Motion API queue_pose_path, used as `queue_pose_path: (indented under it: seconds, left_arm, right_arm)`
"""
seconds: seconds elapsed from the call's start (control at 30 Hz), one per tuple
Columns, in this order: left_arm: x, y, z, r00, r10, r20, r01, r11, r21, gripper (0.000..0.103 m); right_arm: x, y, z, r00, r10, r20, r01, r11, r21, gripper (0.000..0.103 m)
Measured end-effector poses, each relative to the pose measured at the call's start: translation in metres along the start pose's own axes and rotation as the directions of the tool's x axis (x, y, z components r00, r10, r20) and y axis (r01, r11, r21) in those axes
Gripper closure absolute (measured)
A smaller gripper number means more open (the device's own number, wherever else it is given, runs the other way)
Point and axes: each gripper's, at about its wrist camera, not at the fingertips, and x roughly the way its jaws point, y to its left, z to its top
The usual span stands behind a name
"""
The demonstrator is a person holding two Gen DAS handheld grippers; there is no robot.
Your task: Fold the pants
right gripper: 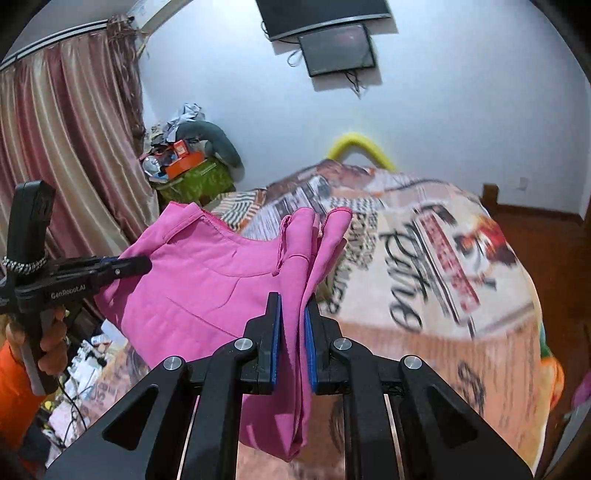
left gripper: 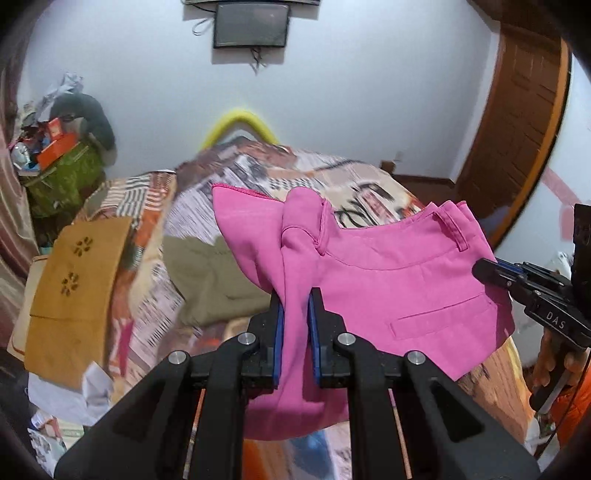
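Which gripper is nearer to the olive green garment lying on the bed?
Left. The left gripper, shut on the pink pants, hangs just beside the olive green garment. The right gripper grips the pants' far side, away from it.

Ahead of me: pale wall [left gripper: 351, 103] with a dark screen [left gripper: 251, 26] mounted high. Bed under a printed blanket [right gripper: 424, 258]. Striped curtain [right gripper: 66, 147] to the left, wooden door [left gripper: 517, 122] right, reddish-brown floor [right gripper: 543, 251]. Lighting even.
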Motion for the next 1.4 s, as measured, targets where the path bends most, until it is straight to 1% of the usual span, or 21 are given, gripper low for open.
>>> queue_pose_path:
  seconds: [0.1, 0.23, 0.33, 0.37, 0.47, 0.6, 0.67, 0.73, 0.77, 0.83, 0.93, 0.97, 1.0, 1.03, 1.07, 1.13, 1.17, 1.23, 1.3, 1.4]
  left_arm:
    - [0.020, 0.028, 0.013, 1.000, 0.025, 0.005, -0.025, 0.999, -0.034, 0.091]
    - [0.055, 0.057, 0.026, 0.998, 0.068, -0.002, -0.068, 0.996, -0.049, 0.091]
    - [0.090, 0.081, 0.033, 0.996, 0.093, 0.001, -0.092, 0.993, -0.071, 0.091]
    - [0.098, 0.088, 0.033, 0.996, 0.093, 0.003, -0.092, 0.992, -0.082, 0.091]
    - [0.139, 0.111, 0.031, 0.996, 0.084, -0.008, -0.084, 0.990, -0.114, 0.091]
    - [0.196, 0.128, 0.025, 0.994, 0.091, -0.052, -0.097, 0.989, -0.111, 0.091]
    - [0.224, 0.135, 0.018, 0.992, 0.094, -0.081, -0.103, 0.988, -0.114, 0.091]
    - [0.250, 0.139, 0.007, 0.988, 0.091, -0.121, -0.107, 0.986, -0.129, 0.091]
    - [0.263, 0.141, 0.000, 0.984, 0.101, -0.146, -0.120, 0.984, -0.131, 0.091]
    - [0.278, 0.143, -0.013, 0.981, 0.113, -0.160, -0.134, 0.982, -0.130, 0.088]
    - [0.279, 0.142, -0.020, 0.981, 0.132, -0.140, -0.149, 0.981, -0.124, 0.082]
    - [0.276, 0.141, -0.020, 0.980, 0.142, -0.140, -0.159, 0.981, -0.114, 0.080]
    - [0.274, 0.140, -0.019, 0.978, 0.149, -0.149, -0.166, 0.980, -0.108, 0.076]
    - [0.273, 0.142, -0.018, 0.976, 0.154, -0.157, -0.171, 0.980, -0.103, 0.075]
    - [0.269, 0.143, -0.018, 0.973, 0.163, -0.166, -0.181, 0.979, -0.096, 0.075]
    - [0.258, 0.147, -0.017, 0.967, 0.183, -0.179, -0.201, 0.976, -0.084, 0.075]
    - [0.254, 0.148, -0.017, 0.964, 0.193, -0.185, -0.211, 0.974, -0.081, 0.075]
    - [0.240, 0.152, -0.017, 0.959, 0.204, -0.195, -0.222, 0.972, -0.076, 0.075]
    - [0.225, 0.154, -0.017, 0.957, 0.211, -0.197, -0.230, 0.970, -0.075, 0.075]
    - [0.191, 0.151, -0.015, 0.965, 0.191, -0.180, -0.210, 0.973, -0.097, 0.075]
  right_arm:
    - [0.032, 0.008, 0.021, 1.000, 0.001, 0.002, -0.001, 1.000, -0.019, 0.093]
    - [0.073, 0.012, 0.037, 1.000, 0.019, -0.003, -0.020, 1.000, -0.020, 0.093]
    - [0.114, 0.007, 0.049, 0.999, 0.046, -0.008, -0.045, 0.998, 0.040, 0.093]
    - [0.122, 0.007, 0.051, 0.999, 0.042, -0.009, -0.042, 0.998, 0.046, 0.093]
    - [0.161, 0.005, 0.056, 0.999, 0.016, -0.032, -0.015, 0.999, 0.041, 0.093]
    - [0.207, -0.004, 0.054, 0.998, -0.017, -0.067, 0.020, 0.999, 0.037, 0.093]
    - [0.228, -0.009, 0.047, 0.995, -0.043, -0.087, 0.045, 0.999, 0.025, 0.093]
    - [0.246, -0.012, 0.039, 0.992, -0.061, -0.112, 0.063, 0.998, 0.013, 0.093]
    - [0.255, -0.015, 0.033, 0.990, -0.062, -0.127, 0.064, 0.998, 0.012, 0.093]
    - [0.267, -0.020, 0.023, 0.987, -0.083, -0.137, 0.085, 0.996, 0.008, 0.093]
    - [0.276, -0.030, 0.016, 0.985, -0.077, -0.155, 0.083, 0.996, 0.037, 0.092]
    - [0.275, -0.032, 0.015, 0.985, -0.069, -0.160, 0.078, 0.996, 0.047, 0.091]
    - [0.274, -0.033, 0.015, 0.984, -0.066, -0.164, 0.075, 0.996, 0.052, 0.090]
    - [0.272, -0.034, 0.015, 0.983, -0.064, -0.169, 0.074, 0.996, 0.057, 0.088]
    - [0.270, -0.035, 0.016, 0.982, -0.065, -0.179, 0.076, 0.995, 0.057, 0.087]
    - [0.264, -0.036, 0.017, 0.978, -0.083, -0.193, 0.094, 0.995, 0.046, 0.078]
    - [0.260, -0.037, 0.018, 0.976, -0.097, -0.193, 0.108, 0.993, 0.045, 0.076]
    - [0.249, -0.038, 0.021, 0.976, -0.098, -0.194, 0.110, 0.993, 0.052, 0.074]
    - [0.241, -0.040, 0.025, 0.977, -0.081, -0.197, 0.096, 0.993, 0.072, 0.074]
    - [0.213, -0.031, 0.034, 0.984, -0.062, -0.165, 0.077, 0.994, 0.081, 0.074]
